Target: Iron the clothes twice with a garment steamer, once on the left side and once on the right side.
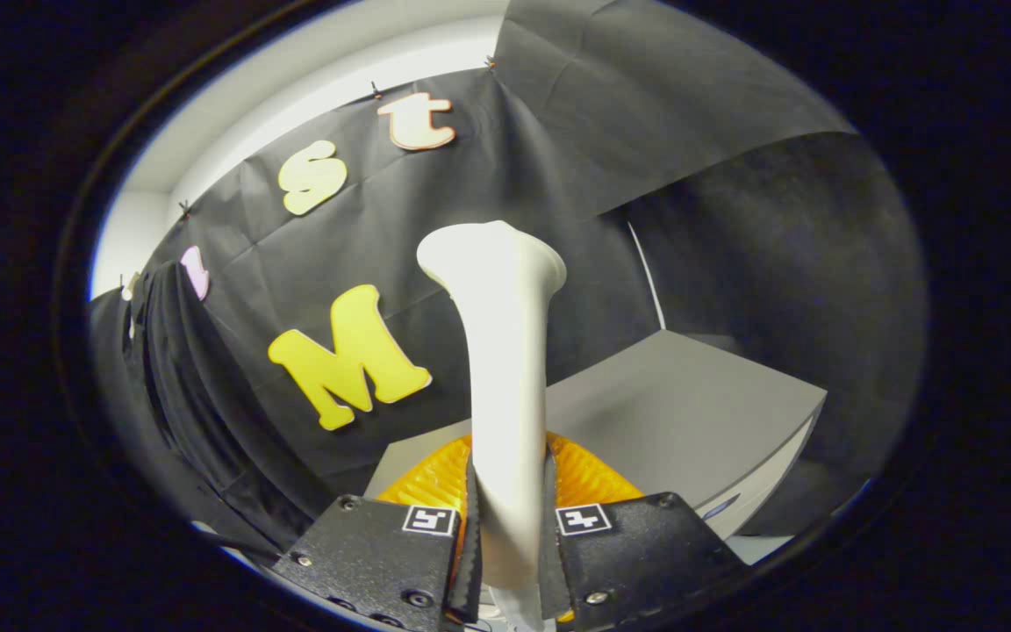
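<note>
A dark garment [176, 386] is hanging at nine o'clock of the fingers. The gripper [505, 527] is clamping both fingers on the white garment steamer [501, 351], which is rising toward twelve o'clock. A grey table [690, 412] is lying at two o'clock.

A cream-white garment steamer [505, 369], plain and unpatterned, runs up the centre of the frame from between the fingers of the gripper [505, 535], which are closed against its handle on both sides; each finger mount carries a small square tag in a black-and-white block pattern. Behind the handle at lower centre lies an orange, finely ribbed surface [598, 478], and beyond it at centre right a plain mid-grey table [699, 412] with a paler edge. At far left hangs a black garment [176, 377], solid in colour, before the creased black cloth wall [558, 123], with a white wall [312, 61] at upper left.
</note>
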A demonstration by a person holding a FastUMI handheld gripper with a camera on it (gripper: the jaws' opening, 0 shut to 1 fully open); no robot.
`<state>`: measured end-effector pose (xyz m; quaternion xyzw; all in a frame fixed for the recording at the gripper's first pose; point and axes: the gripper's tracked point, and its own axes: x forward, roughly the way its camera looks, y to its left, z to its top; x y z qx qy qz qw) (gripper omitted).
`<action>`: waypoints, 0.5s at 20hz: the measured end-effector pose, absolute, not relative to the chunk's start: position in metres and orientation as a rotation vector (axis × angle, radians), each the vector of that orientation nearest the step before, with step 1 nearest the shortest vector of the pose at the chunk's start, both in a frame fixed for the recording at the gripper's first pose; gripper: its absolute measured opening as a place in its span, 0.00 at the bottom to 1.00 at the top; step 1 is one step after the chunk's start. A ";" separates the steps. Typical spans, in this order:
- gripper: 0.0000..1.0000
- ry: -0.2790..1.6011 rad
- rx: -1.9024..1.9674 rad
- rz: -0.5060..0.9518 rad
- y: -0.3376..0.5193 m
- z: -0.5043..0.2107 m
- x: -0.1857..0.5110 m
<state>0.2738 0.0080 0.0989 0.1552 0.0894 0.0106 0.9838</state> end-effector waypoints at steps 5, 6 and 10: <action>0.28 0.145 0.277 0.125 0.072 0.114 0.231; 0.28 0.138 0.268 0.147 0.085 0.114 0.221; 0.28 0.112 0.260 0.175 0.121 0.117 0.187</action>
